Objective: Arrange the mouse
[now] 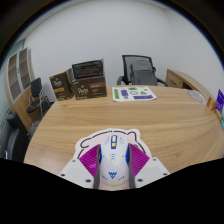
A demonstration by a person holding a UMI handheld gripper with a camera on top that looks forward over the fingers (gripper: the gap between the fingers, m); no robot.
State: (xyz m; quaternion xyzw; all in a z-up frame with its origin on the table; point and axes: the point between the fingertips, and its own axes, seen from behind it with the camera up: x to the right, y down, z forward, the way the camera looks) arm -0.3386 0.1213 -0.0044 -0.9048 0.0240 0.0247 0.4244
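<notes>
A white mouse [113, 160] with blue and yellow markings sits between my fingers, its front pointing away from me. My gripper [113, 172] is shut on it: the pink pads [91, 163] press against both of its sides. Just beyond and under the mouse, a white mat [92, 141] with a wavy edge lies on the wooden table [130, 120]. I cannot tell whether the mouse rests on the mat or is lifted off it.
Two dark boxes [80, 82] stand at the table's far left. A white sheet with green and purple items [134, 94] lies at the far middle. An office chair [141, 71] stands behind the table, and another chair [36, 95] at the left. The white wall is beyond.
</notes>
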